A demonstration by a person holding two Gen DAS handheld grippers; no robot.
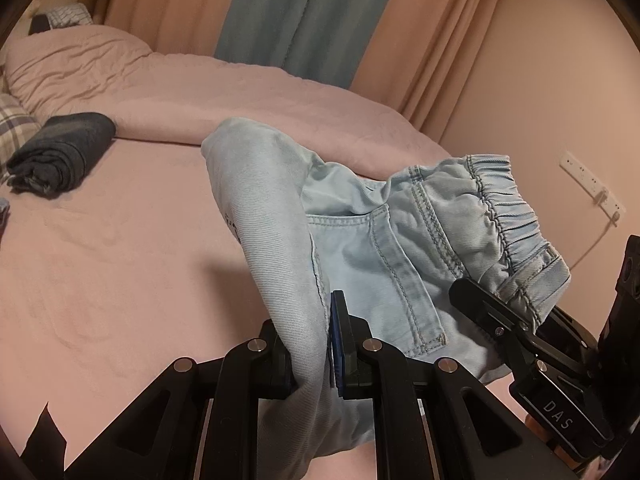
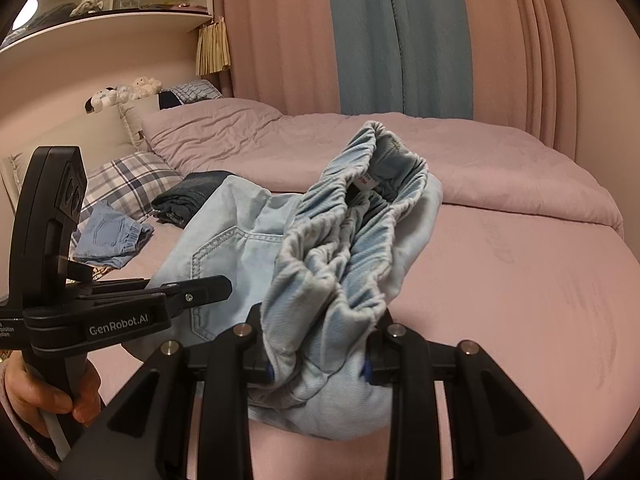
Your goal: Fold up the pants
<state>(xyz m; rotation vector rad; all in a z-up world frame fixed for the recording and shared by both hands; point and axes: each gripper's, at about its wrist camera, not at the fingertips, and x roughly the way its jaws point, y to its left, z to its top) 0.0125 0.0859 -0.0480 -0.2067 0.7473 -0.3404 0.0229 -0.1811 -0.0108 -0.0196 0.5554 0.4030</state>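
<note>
Light blue denim pants (image 1: 360, 232) with an elastic waistband hang between my two grippers above the pink bed. My left gripper (image 1: 310, 344) is shut on a fold of the pants' leg cloth. My right gripper (image 2: 316, 356) is shut on the bunched elastic waistband (image 2: 344, 240). In the left wrist view the right gripper (image 1: 504, 320) shows at the right, clamped on the waistband end. In the right wrist view the left gripper (image 2: 188, 292) shows at the left, gripping the cloth, with a hand below it.
The pink bed sheet (image 1: 120, 260) lies below. A folded dark garment (image 1: 60, 152) and a plaid pillow (image 2: 128, 184) lie near the head. Folded blue jeans (image 2: 112, 236) lie beside them. A pink duvet (image 2: 480, 152), curtains and a wall socket (image 1: 588, 180) are behind.
</note>
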